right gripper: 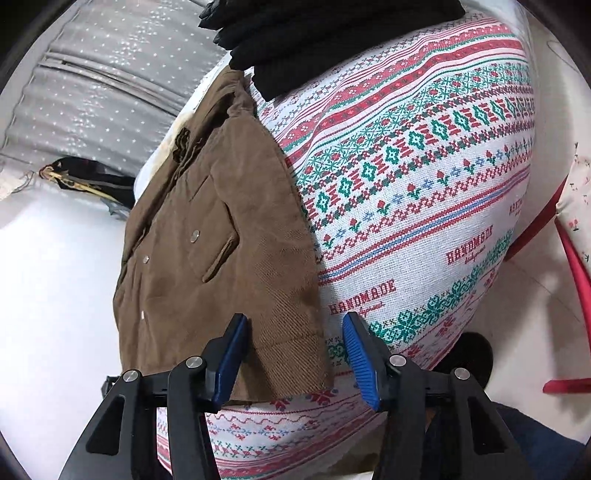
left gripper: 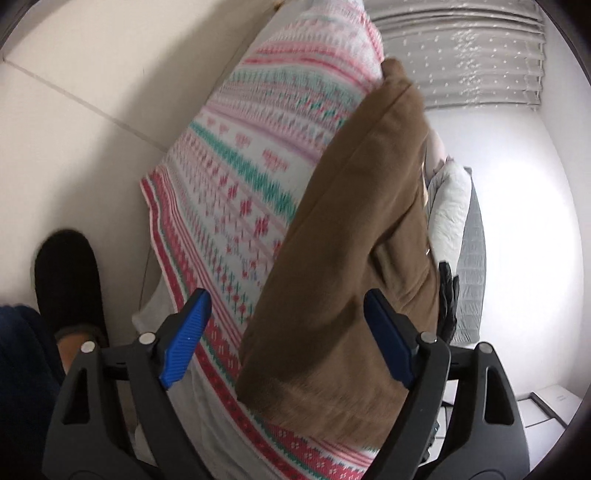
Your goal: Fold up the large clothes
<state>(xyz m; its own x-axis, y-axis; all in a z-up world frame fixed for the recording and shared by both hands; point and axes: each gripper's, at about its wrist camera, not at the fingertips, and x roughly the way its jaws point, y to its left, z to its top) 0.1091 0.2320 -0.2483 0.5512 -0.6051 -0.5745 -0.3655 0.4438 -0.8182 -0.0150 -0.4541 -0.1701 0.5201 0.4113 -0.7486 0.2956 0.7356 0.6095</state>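
the brown jacket (right gripper: 207, 258) lies folded on the patterned cloth (right gripper: 424, 192), snaps up, near its left edge; the right gripper (right gripper: 295, 365) straddles its near hem, jaws half apart, gripping nothing; the left gripper (left gripper: 284, 339) hangs wide over it; black clothes (right gripper: 314, 33) lie beyond.

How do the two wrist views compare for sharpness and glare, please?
Left wrist: motion blur smears the patterned cloth; white glare washes out the right side. Right wrist: sharper, the brown jacket snaps and printed lettering are crisp, though the lower left is blown out; both views bend at the edges.
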